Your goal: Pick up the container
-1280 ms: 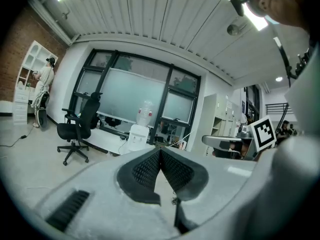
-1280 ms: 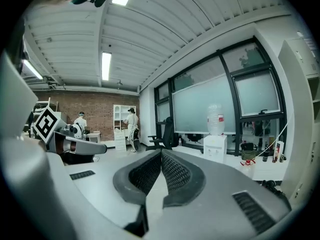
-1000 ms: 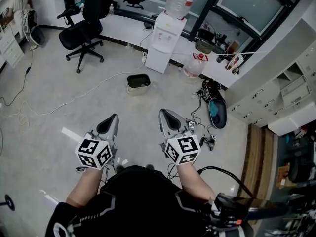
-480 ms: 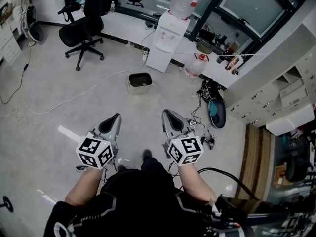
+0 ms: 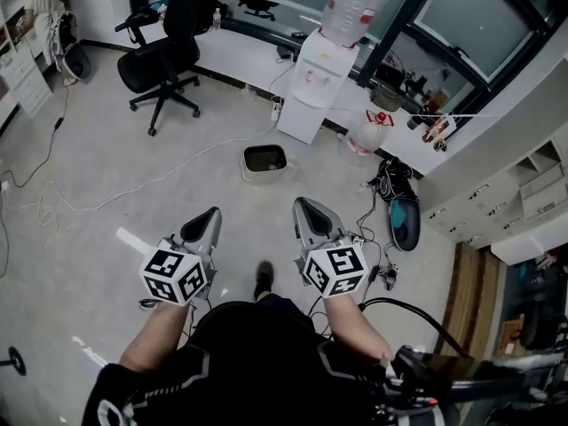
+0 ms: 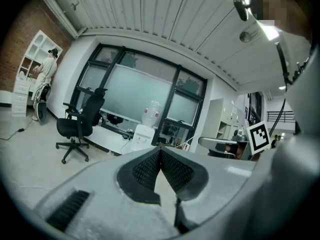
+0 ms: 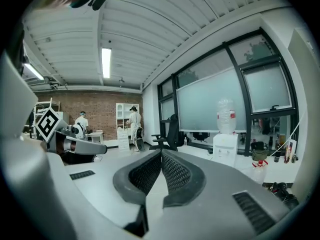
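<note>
A low, square, open container (image 5: pixel 264 161) stands on the grey floor in the head view, in front of a water dispenser (image 5: pixel 318 85). It lies well ahead of both grippers and nothing touches it. I hold my left gripper (image 5: pixel 210 215) and right gripper (image 5: pixel 306 206) side by side at waist height, pointing forward. Both are shut and empty. In the left gripper view the ribbed pads (image 6: pixel 147 168) meet at the tip, and so do the pads (image 7: pixel 175 173) in the right gripper view. Neither gripper view shows the container.
A black office chair (image 5: pixel 165 59) stands at the back left. A water jug (image 5: pixel 364 137) sits on the floor right of the dispenser, and a bag with cables (image 5: pixel 398 199) lies nearer. White cabinets (image 5: pixel 524 204) line the right side. A thin cable (image 5: pixel 133 187) crosses the floor. My shoe (image 5: pixel 264 279) shows between the grippers.
The view has moved forward and turned: container, dispenser and chair shifted right and down. A shoe has stepped into view. Both grippers stay shut, in the same pose.
</note>
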Demonstrator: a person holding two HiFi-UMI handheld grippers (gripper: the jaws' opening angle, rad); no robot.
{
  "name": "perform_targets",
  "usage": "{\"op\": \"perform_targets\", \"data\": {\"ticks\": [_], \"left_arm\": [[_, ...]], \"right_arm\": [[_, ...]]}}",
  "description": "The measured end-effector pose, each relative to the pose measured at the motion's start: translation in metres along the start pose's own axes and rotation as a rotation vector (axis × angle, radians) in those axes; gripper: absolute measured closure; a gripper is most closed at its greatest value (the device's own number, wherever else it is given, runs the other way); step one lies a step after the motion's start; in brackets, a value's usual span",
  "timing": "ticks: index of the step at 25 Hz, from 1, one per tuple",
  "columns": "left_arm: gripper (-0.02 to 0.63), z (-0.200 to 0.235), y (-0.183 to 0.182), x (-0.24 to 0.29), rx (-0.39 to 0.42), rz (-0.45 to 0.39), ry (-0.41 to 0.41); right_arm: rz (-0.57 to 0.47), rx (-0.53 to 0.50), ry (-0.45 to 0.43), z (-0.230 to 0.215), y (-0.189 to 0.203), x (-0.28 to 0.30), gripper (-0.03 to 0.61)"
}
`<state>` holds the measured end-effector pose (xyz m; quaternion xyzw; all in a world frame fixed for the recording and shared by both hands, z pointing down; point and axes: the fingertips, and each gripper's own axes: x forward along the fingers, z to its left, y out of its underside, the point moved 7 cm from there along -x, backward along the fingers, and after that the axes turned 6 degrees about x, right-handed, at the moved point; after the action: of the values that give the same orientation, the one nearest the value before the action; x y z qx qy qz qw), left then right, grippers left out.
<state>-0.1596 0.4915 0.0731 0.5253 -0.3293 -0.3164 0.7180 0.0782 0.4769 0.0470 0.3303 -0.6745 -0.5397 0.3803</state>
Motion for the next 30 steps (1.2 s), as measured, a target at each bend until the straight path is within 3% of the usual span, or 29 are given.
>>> {"op": "perform_targets", "data": {"ticks": [12, 17, 30], "left_arm": [[0.604, 0.028, -0.028, 0.119, -0.018, 0.019, -0.048], [0.604, 0.026, -0.036, 0.166, 0.032, 0.041, -0.092], [0.604, 0.044, -0.043, 0.249, 0.008, 0.108, -0.149]], "right_arm": [[0.011, 0.028, -0.029, -0.099, -0.029, 0.079, 0.569], [0.017, 0.045, -0.029, -0.145, -0.034, 0.100, 0.569], [0.023, 0.089, -0.057, -0.223, -0.039, 0.149, 0.569]]}}
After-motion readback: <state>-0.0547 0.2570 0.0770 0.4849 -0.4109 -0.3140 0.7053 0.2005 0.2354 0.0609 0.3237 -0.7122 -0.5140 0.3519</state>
